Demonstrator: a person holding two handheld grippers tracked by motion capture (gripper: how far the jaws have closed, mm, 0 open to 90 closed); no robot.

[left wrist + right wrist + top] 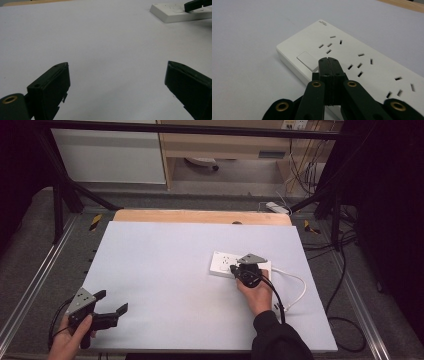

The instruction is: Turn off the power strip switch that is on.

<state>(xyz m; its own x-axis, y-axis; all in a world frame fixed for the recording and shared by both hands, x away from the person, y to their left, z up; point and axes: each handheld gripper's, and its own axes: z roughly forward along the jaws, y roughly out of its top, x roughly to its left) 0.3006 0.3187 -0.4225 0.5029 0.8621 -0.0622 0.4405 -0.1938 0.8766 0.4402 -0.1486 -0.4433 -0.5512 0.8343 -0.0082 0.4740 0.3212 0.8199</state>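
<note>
White power strip (226, 263) lies flat on table cover (165, 270), right of centre, cord trailing toward right edge. Right gripper (328, 59), jaws pressed together, nothing between, tip at rocker switch (307, 60) at strip's end. Step in hand, likely: pressing switch; next move calls for firm downward push. Left gripper (113, 302) idle near front-left corner, jaws wide apart, empty. Right gripper view shows switch and socket holes; high view shows cord (295, 292)

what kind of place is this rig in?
Probably a lab or workshop recording bay, not a home. A black metal frame surrounds the white-covered table, loose cables trail over the grey floor behind, and a white power strip lies as the workpiece.
</note>
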